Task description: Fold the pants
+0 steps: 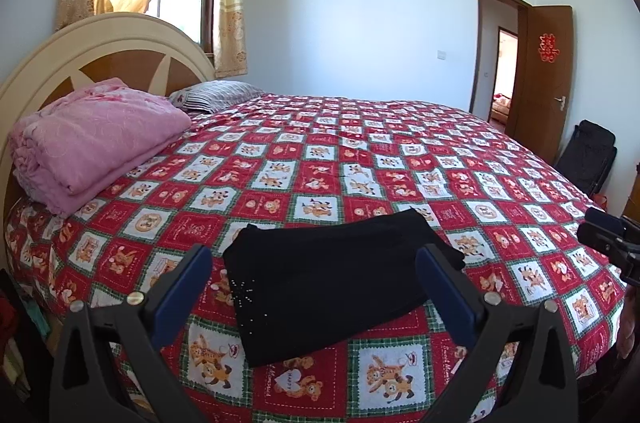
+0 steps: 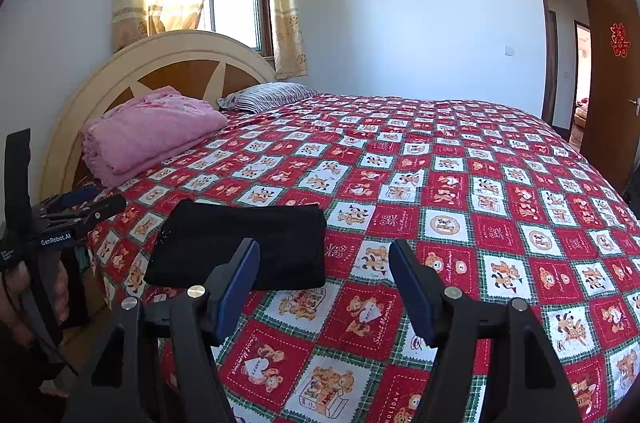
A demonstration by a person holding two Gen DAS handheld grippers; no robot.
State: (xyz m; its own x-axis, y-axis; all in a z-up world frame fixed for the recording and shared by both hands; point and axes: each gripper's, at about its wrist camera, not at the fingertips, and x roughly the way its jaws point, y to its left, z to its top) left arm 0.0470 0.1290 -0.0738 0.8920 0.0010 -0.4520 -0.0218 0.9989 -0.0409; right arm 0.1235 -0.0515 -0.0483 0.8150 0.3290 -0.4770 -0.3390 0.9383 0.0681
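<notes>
Left wrist view: my left tool (image 1: 314, 293) hangs spread wide and empty over the black pants (image 1: 340, 287), which lie folded into a compact rectangle near the bed's (image 1: 400, 151) near edge.

Right wrist view: my right tool (image 2: 324, 287) is spread too, pinching nothing; the pants (image 2: 244, 243) sit just left. The folding looks finished.

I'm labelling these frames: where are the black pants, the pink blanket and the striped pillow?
black pants (image 1: 332, 283), left wrist view, middle of the folded cloth
pink blanket (image 2: 154, 135), right wrist view, top fold
striped pillow (image 2: 272, 95), right wrist view, centre of its top
</notes>
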